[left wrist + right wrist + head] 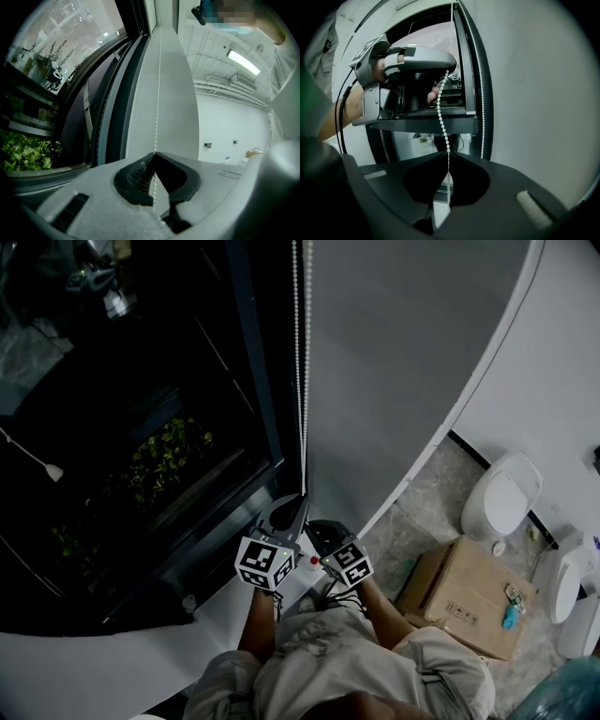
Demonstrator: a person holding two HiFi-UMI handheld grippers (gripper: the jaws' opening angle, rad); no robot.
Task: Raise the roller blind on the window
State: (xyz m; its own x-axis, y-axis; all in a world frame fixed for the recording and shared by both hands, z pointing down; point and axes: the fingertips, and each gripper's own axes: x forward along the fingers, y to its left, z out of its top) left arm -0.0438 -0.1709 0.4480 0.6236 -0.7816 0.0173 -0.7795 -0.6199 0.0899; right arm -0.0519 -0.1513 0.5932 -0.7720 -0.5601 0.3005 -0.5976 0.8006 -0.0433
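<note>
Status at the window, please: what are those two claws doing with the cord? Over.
Left gripper shut on bead chain. Right gripper shut on the same strand, just below the left. Nothing seen fouling the chain.

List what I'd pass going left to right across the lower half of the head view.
In order: green plants behind the window glass → left gripper → right gripper, both closed on the bead chain → cardboard box → white fixture by the right edge.
</note>
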